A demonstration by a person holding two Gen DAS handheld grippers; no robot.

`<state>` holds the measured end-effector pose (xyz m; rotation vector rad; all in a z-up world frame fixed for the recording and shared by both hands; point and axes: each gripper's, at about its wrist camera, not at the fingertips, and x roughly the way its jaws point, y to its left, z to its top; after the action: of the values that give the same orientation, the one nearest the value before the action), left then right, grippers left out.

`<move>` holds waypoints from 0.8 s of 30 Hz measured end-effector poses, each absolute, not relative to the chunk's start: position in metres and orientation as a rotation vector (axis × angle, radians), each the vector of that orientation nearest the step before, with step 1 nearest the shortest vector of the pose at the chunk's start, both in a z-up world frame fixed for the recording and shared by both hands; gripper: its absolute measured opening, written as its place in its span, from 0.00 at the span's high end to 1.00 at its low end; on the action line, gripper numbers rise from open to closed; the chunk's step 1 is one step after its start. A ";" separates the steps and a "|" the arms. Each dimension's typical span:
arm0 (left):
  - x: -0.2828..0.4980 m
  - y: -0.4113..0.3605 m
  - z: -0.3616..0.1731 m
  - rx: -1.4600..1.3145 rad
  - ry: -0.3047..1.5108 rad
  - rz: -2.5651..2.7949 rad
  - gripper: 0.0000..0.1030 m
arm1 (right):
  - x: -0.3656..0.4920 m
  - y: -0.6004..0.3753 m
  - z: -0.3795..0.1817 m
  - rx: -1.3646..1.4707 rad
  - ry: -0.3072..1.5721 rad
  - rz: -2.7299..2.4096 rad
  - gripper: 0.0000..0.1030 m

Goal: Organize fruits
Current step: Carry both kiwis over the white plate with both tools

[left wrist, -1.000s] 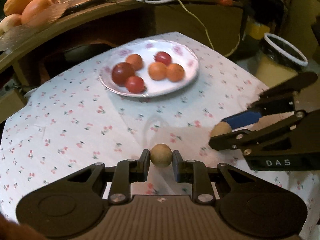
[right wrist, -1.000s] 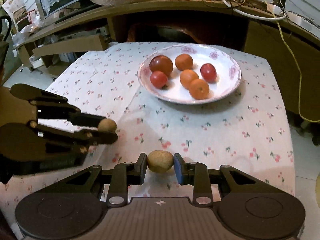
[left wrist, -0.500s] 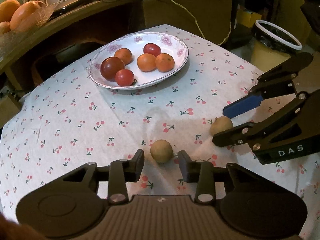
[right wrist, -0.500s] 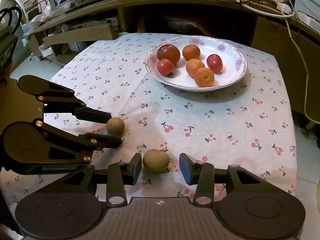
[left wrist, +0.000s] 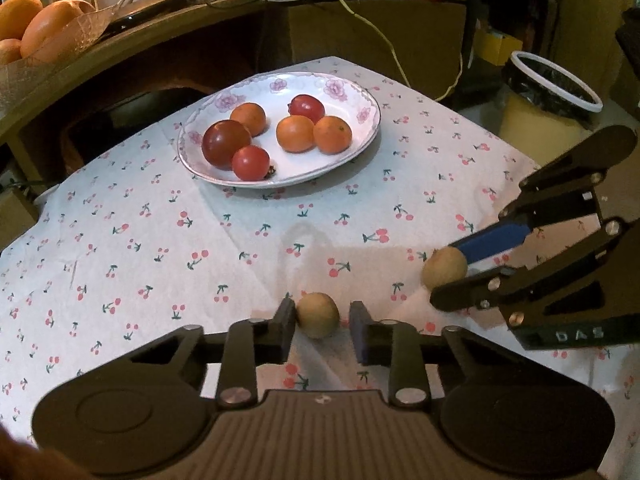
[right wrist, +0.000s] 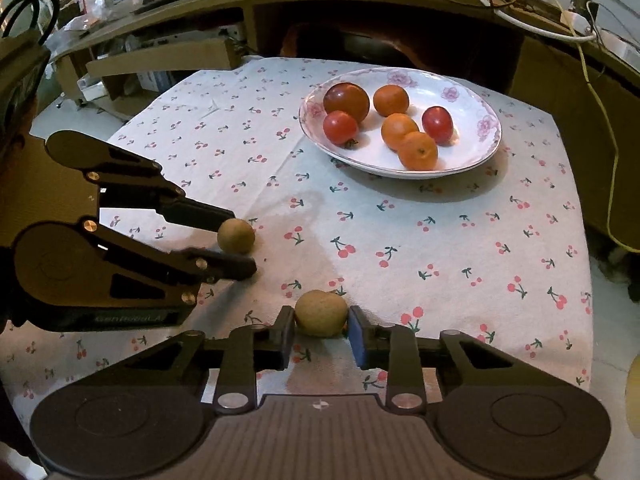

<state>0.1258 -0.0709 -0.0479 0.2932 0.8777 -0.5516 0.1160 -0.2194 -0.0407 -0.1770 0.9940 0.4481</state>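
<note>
Two small tan round fruits lie on the cherry-print tablecloth. One fruit [left wrist: 317, 315] sits between the fingers of my left gripper [left wrist: 322, 330]; the left finger touches it, a small gap shows at the right finger. The other fruit [right wrist: 321, 313] sits between the fingers of my right gripper [right wrist: 321, 336], which close on both its sides. Each gripper shows in the other's view: right gripper [left wrist: 450, 276] with its fruit [left wrist: 444, 269], left gripper [right wrist: 240, 242] with its fruit [right wrist: 236, 235]. A white floral plate [left wrist: 360, 136] farther back holds several oranges and red fruits.
A wooden shelf [left wrist: 120, 44] curves behind the table with cables and a bowl of oranges [left wrist: 36, 28] at far left. A yellow bin with a black liner [left wrist: 548, 108] stands off the table's right side. The cloth's right edge [right wrist: 584, 240] drops to the floor.
One second ago both grippers were shut on their fruits. Half a second ago both had opened, fruits lying on the cloth. Now both have narrowed again around the fruits.
</note>
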 end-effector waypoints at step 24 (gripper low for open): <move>0.173 -0.078 -0.009 0.203 0.771 -0.507 0.72 | 0.161 -0.225 -0.007 -0.079 0.892 0.347 0.71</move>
<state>0.1735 -0.0784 -0.0089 0.2025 0.7713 -0.5073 0.1613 -0.2248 -0.0073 -0.0786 0.8918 0.3470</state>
